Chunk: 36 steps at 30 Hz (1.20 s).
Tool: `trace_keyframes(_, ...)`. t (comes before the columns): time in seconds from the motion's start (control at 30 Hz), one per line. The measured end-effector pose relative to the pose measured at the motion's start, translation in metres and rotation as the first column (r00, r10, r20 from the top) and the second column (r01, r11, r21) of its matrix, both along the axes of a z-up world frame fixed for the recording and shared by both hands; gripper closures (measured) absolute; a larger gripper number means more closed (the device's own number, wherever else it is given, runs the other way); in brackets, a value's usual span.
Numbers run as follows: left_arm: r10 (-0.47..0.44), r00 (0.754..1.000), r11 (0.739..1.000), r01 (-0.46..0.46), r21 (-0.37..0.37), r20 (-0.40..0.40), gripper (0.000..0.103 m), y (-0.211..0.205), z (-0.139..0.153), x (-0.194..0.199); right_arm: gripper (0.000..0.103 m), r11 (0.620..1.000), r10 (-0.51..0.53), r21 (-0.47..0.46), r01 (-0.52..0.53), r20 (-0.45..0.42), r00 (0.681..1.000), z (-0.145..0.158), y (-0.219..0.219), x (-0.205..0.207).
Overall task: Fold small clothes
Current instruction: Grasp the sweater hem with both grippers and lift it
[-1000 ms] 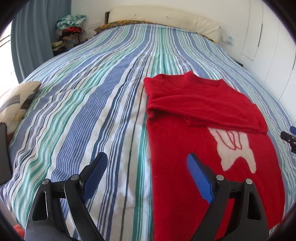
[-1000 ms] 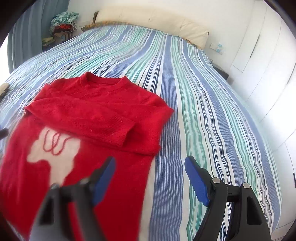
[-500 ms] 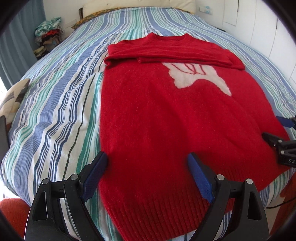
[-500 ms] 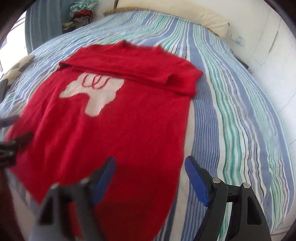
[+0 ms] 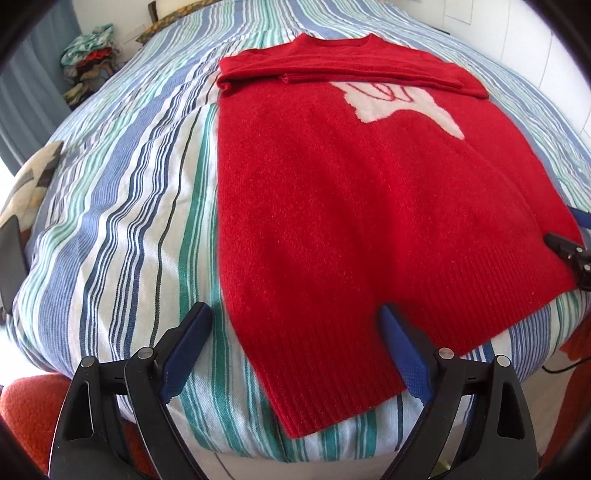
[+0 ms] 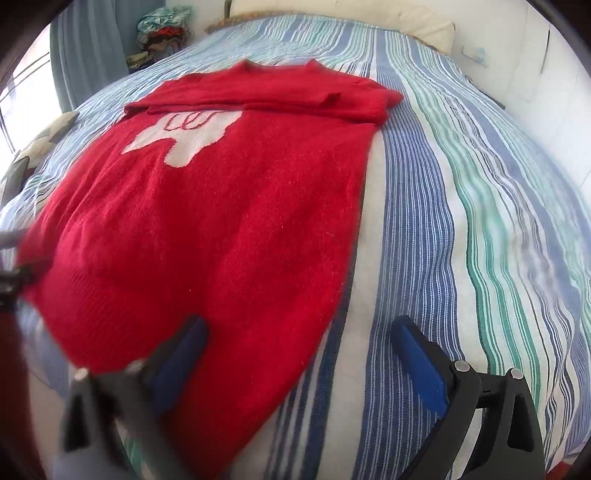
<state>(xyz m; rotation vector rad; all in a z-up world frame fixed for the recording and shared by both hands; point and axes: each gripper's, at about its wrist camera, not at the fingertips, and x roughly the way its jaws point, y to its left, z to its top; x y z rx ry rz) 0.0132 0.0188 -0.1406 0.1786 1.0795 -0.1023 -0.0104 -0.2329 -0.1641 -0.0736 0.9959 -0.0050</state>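
A wide bed (image 5: pixel 122 206) with a cover striped in blue, green and white carries everything. At its far end a cream headboard cushion (image 6: pixel 373 22) runs along the wall, and white cupboard doors (image 5: pixel 532 33) stand along the bed's right side. Beyond the far left corner a heap of mixed clothes (image 5: pixel 92 62) is piled beside a blue-grey curtain (image 6: pixel 88 55). A patterned cushion (image 5: pixel 33 181) lies on the left edge of the bed, with a dark flat object just beside it, too cut off to identify. Orange-red fabric shows below the near edge at the lower left of the left wrist view. Nothing lies on the cover between the grippers and the garment.

A red sweater (image 5: pixel 354 192) lies flat, face up, its neck toward the headboard and its ribbed hem reaching the near edge of the bed. Both sleeves are folded across the chest, partly covering a white motif (image 5: pixel 402 107) with red line stitching.

The left gripper (image 5: pixel 295 325) hovers over the near left corner of the hem, its blue pads spread wide: one over the striped cover, the other over the ribbing, with the corner between them and not pinched. The right gripper (image 6: pixel 299 336) hangs over the near right corner of the hem; its jaws have just been opening and stand wide apart, one blurred pad above the red knit, the other above the cover, gripping nothing.
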Motion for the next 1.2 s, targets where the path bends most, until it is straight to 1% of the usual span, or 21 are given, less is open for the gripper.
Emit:
trace_keyframes(0.1, 0.012, 1.0, 1.0, -0.012, -0.006, -0.019, 0.01, 0.005, 0.002, -0.003, 0.004, 1.0, -0.018, 0.011, 0.018, -0.02, 1.0, 0.0, -0.009, -0.008)
trace_keyframes(0.23, 0.018, 1.0, 1.0, -0.018, 0.0, -0.016, 0.01, 0.01, 0.01, -0.012, 0.004, 0.999, -0.051, 0.014, 0.052, -0.037, 0.998, 0.003, -0.019, -0.018)
trace_keyframes(0.37, 0.044, 0.999, 0.999, -0.045, -0.03, -0.015, 0.012, 0.019, 0.02, -0.017, 0.003, 0.998, -0.063, 0.013, 0.063, -0.046, 0.997, 0.004, -0.024, -0.022)
trace_keyframes(0.43, 0.077, 0.997, 0.994, -0.077, -0.072, 0.002, 0.014, 0.03, 0.031, -0.02, 0.003, 0.997, -0.069, 0.017, 0.07, -0.054, 0.996, 0.008, -0.025, -0.023)
trace_keyframes(0.5, 0.135, 0.991, 0.982, -0.131, -0.135, 0.021, 0.014, 0.046, 0.041, -0.025, 0.003, 0.996, -0.086, 0.034, 0.087, -0.039, 0.996, 0.017, -0.028, -0.029)
trace_keyframes(0.57, 0.192, 0.981, 0.957, -0.185, -0.223, 0.01, 0.014, 0.063, 0.046, -0.026, 0.003, 0.992, -0.103, 0.07, 0.103, -0.003, 0.995, 0.028, -0.034, -0.039)
trace_keyframes(0.63, 0.216, 0.976, 0.927, -0.215, -0.307, -0.031, 0.015, 0.075, 0.044, -0.027, 0.003, 0.983, -0.102, 0.158, 0.096, 0.032, 0.994, 0.04, -0.041, -0.049)
trace_keyframes(0.67, 0.212, 0.976, 0.914, -0.219, -0.341, -0.059, 0.022, 0.078, 0.041, -0.025, 0.005, 0.971, -0.097, 0.225, 0.085, 0.043, 0.994, 0.045, -0.046, -0.052)
trace_keyframes(0.7, 0.196, 0.977, 0.902, -0.215, -0.373, -0.088, 0.032, 0.079, 0.036, -0.023, 0.009, 0.951, -0.087, 0.302, 0.068, 0.051, 0.995, 0.049, -0.051, -0.055)
trace_keyframes(0.73, 0.174, 0.978, 0.894, -0.205, -0.398, -0.114, 0.036, 0.076, 0.032, -0.022, 0.011, 0.923, -0.077, 0.383, 0.05, 0.055, 0.996, 0.051, -0.054, -0.058)
trace_keyframes(0.77, 0.152, 0.98, 0.891, -0.193, -0.41, -0.13, 0.039, 0.072, 0.029, -0.02, 0.016, 0.889, -0.065, 0.457, 0.036, 0.048, 0.997, 0.052, -0.058, -0.058)
trace_keyframes(0.8, 0.135, 0.982, 0.896, -0.178, -0.406, -0.133, 0.039, 0.065, 0.026, -0.02, 0.023, 0.85, -0.06, 0.525, 0.035, 0.031, 0.998, 0.049, -0.061, -0.058)
trace_keyframes(0.83, 0.125, 0.984, 0.906, -0.166, -0.39, -0.129, 0.039, 0.059, 0.025, -0.02, 0.026, 0.811, -0.061, 0.583, 0.046, 0.006, 0.998, 0.044, -0.064, -0.057)
trace_keyframes(0.87, 0.116, 0.985, 0.914, -0.155, -0.376, -0.125, 0.039, 0.055, 0.025, -0.02, 0.03, 0.791, -0.064, 0.609, 0.066, -0.025, 0.998, 0.04, -0.065, -0.056)
trace_keyframes(0.9, 0.107, 0.987, 0.918, -0.146, -0.368, -0.122, 0.039, 0.05, 0.025, -0.02, 0.033, 0.804, -0.064, 0.589, 0.08, -0.047, 0.997, 0.037, -0.062, -0.054)
trace_keyframes(0.93, 0.101, 0.987, 0.922, -0.14, -0.362, -0.124, 0.039, 0.047, 0.024, -0.019, 0.034, 0.835, -0.053, 0.545, 0.074, -0.054, 0.997, 0.036, -0.055, -0.053)
trace_keyframes(0.97, 0.096, 0.987, 0.926, -0.137, -0.353, -0.129, 0.039, 0.044, 0.021, -0.018, 0.034, 0.86, -0.031, 0.507, 0.054, -0.054, 0.998, 0.037, -0.046, -0.052)
trace_keyframes(1.03, 0.082, 0.987, 0.938, -0.125, -0.324, -0.141, 0.039, 0.036, 0.015, -0.015, 0.037, 0.891, 0.024, 0.454, 0.004, -0.055, 0.998, 0.039, -0.027, -0.049)
trace_keyframes(1.1, 0.071, 0.986, 0.952, -0.113, -0.285, -0.152, 0.039, 0.03, 0.01, -0.014, 0.042, 0.913, 0.055, 0.408, -0.025, -0.063, 0.996, 0.038, -0.011, -0.045)
trace_keyframes(1.13, 0.071, 0.985, 0.956, -0.111, -0.271, -0.155, 0.039, 0.029, 0.008, -0.015, 0.044, 0.92, 0.059, 0.392, -0.022, -0.083, 0.995, 0.034, -0.006, -0.041)
trace_keyframes(1.2, 0.071, 0.985, 0.956, -0.113, -0.27, -0.159, 0.039, 0.03, 0.008, -0.015, 0.056, 0.93, 0.05, 0.368, 0.001, -0.128, 0.99, 0.024, -0.001, -0.038)
